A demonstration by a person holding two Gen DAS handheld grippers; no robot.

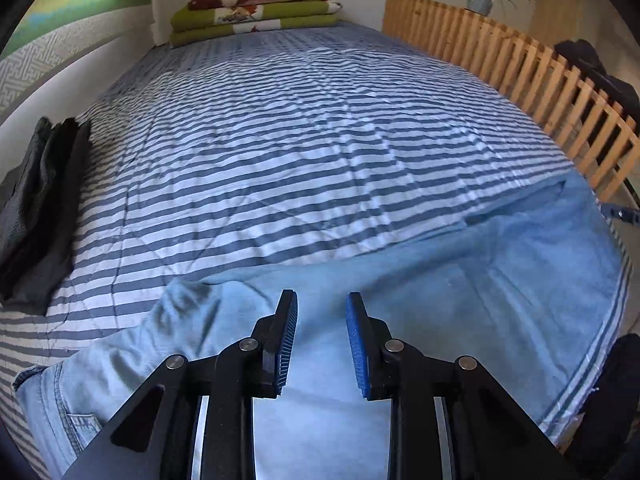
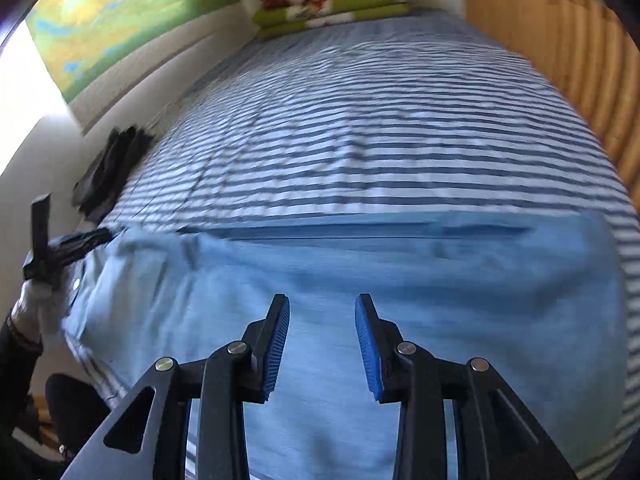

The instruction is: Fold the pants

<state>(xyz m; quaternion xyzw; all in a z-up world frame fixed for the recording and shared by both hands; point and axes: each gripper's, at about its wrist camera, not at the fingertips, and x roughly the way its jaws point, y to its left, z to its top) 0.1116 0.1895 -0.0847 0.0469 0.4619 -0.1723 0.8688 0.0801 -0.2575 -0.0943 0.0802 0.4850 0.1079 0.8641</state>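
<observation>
Left tool [image 1: 322,300] hangs over the light blue jeans [image 1: 460,280], pads apart, nothing between them. Right tool [image 2: 322,304] likewise released, jaws parted above the denim, gripping nothing; its view is motion-blurred. The jeans lie flat across the near end of the bed, on the blue-and-white striped cover [image 1: 300,140], waistband and pocket toward the left. Further left, dark folded clothes [image 1: 36,208] sit at the bed's edge. Wooden slat rail [image 1: 500,56] runs along the right. At the far end, a stack of folded blankets [image 1: 256,12].
</observation>
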